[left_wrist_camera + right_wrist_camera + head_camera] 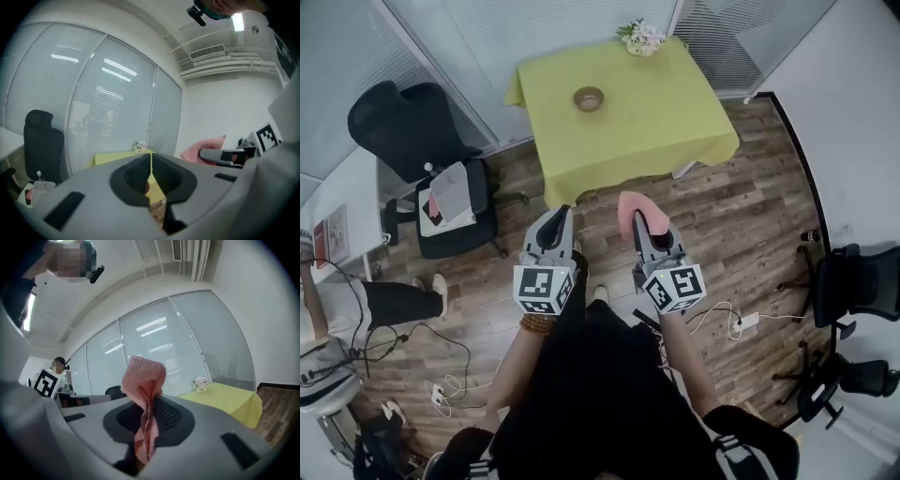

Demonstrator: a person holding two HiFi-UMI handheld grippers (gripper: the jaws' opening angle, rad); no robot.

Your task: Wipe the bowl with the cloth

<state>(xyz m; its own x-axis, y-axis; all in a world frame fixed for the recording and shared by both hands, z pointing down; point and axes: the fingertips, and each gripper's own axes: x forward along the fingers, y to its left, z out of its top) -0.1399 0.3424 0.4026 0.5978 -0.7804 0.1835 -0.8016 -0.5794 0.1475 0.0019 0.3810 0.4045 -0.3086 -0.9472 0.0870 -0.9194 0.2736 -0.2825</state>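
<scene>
While the right gripper [149,416] pinches the pink cloth [143,376] tight between its jaws, the left gripper [151,171] is closed on nothing. Both hover on the near side of the yellow table [656,131]. The bowl [589,97] sits on its far part, well apart from the cloth.

Small brownish bowl [588,97], upright, upper centre of head view, on yellow tablecloth [675,122]. Pink textured cloth [628,204], crumpled, mid-frame, pinched in right gripper [639,223], loose end bunched beyond the tips.
</scene>
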